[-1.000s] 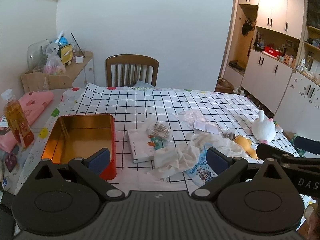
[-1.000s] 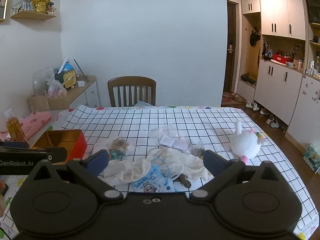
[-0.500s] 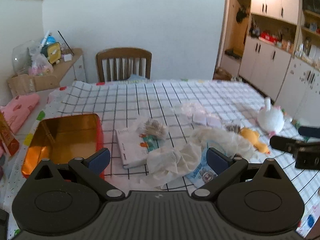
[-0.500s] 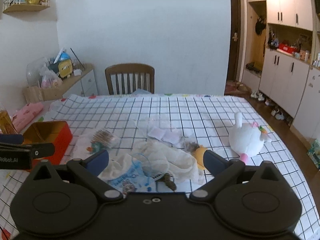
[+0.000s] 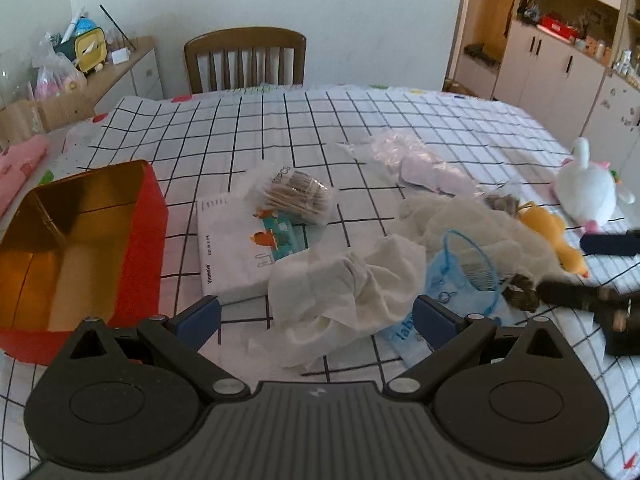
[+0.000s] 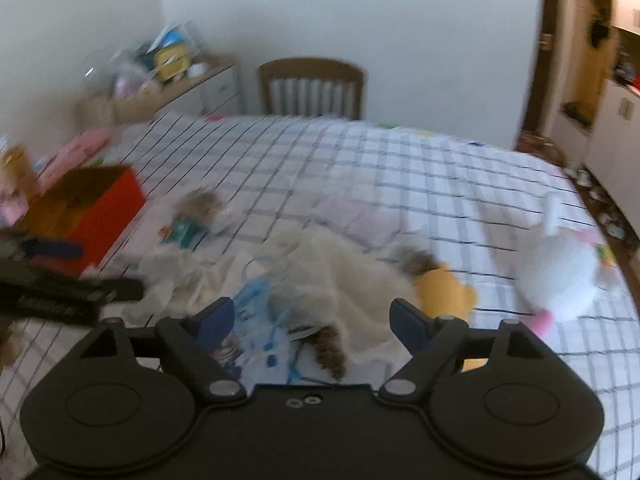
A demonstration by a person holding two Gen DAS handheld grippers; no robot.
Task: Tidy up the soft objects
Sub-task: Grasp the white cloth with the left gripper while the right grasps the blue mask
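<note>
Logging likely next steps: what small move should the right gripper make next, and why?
Probably ease the right gripper down onto the fluffy cream cloth. Its jaws, which have just been closing, are open with nothing gripped, the cloth lies right ahead between them, and the red tin sits empty.

Left wrist view angled down, close over the white cloth [image 5: 352,292], right wrist view blurred, close over the furry cloth [image 6: 340,280], both facing the chair [image 5: 245,58], sharing the red tin [image 6: 102,208].
</note>
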